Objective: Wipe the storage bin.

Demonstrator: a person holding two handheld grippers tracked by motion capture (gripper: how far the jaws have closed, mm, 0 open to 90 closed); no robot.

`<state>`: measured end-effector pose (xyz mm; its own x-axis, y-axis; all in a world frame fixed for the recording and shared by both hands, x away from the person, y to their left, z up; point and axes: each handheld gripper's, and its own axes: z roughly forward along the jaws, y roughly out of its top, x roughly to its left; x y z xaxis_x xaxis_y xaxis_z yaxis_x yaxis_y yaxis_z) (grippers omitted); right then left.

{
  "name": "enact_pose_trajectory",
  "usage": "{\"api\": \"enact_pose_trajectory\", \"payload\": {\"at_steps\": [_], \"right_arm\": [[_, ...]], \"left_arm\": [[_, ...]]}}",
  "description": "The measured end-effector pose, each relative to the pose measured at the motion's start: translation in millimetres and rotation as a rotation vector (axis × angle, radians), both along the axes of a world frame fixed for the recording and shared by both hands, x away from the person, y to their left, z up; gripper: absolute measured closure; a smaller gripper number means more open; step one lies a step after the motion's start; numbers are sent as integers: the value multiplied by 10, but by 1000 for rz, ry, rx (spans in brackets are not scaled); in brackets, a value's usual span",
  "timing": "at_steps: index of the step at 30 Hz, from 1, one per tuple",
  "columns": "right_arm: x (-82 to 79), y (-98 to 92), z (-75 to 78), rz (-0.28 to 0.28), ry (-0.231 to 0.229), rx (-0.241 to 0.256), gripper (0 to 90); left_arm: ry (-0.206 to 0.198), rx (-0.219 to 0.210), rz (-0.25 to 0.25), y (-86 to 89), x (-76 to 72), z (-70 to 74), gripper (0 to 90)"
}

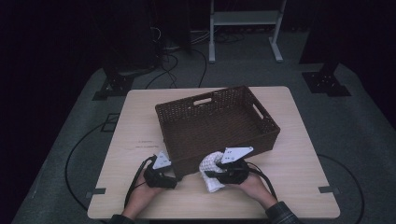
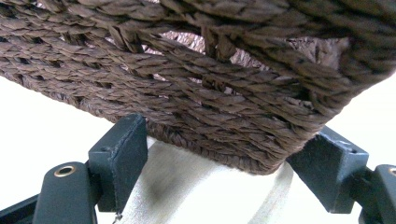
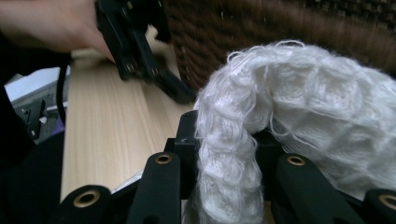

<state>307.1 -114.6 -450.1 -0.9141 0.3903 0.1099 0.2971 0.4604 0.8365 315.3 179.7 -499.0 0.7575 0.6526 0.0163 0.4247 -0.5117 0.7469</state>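
Cloth [image 3: 299, 116] – white, knitted – sits clamped in the right gripper [image 1: 219, 171], lower centre of the high view. Left gripper [image 2: 224, 163] gapes apart around the basket [image 1: 219, 121] corner.

Room: dim, walls lying in darkness. Grey carpeted floor [image 1: 364, 140] spreading around a pale wooden table [image 1: 299, 186]. White metal-framed stand [image 1: 245, 18] standing at the back. Black cables [image 1: 173, 60] trailing across the floor; black stand bases [image 1: 327, 83] flanking the table.

The left gripper [image 2: 219, 177] stood with its two black jaws spread wide, a corner of the dark brown woven wicker basket [image 2: 196, 88] between them, above the pale wooden table [image 2: 187, 196].
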Motion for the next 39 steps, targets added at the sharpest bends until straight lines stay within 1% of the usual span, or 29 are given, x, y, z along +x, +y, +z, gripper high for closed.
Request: {"api": "enact_pose_trajectory", "payload": {"at_steps": [1, 5, 8, 10, 12, 13, 16, 21, 25, 31, 33, 34, 36, 39], "right_arm": [[-11, 27, 72, 5, -13, 20, 704], [-22, 75, 161, 22, -29, 40, 704], [-35, 114, 213, 32, -39, 55, 704], [-36, 144, 218, 40, -43, 56, 704], [-33, 175, 183, 44, -38, 47, 703], [-35, 192, 157, 45, -28, 37, 704], [-24, 244, 59, 55, -13, 17, 704], [3, 335, -92, 65, 15, -32, 703], [14, 438, -207, 75, 26, -70, 703], [-7, 577, -337, 94, 42, -116, 703], [-11, 604, -338, 98, 41, -113, 704], [-14, 614, -325, 100, 39, -113, 703], [-24, 636, -282, 103, 31, -98, 704], [-48, 662, -188, 110, 16, -71, 704]], "left_arm": [[1, -1, 1, -1, -1, 0, 216], [2, -1, 1, -1, -1, 0, 216], [2, -1, 1, -1, -1, 0, 216], [2, -1, 1, -1, -1, 0, 217], [2, -1, 1, -1, -1, 0, 216], [2, -2, 1, -1, -1, 0, 216], [2, -1, 1, -1, -1, 0, 216], [1, -2, 1, -1, -2, -1, 216], [2, -2, 1, -1, -1, -1, 216], [2, 4, -1, 3, -1, 2, 217], [2, 9, -5, 6, 1, 4, 217], [2, 4, -2, 3, 0, 2, 217], [2, -3, 2, -1, -2, -1, 217], [2, 3, -2, 3, 0, 2, 217]]}}
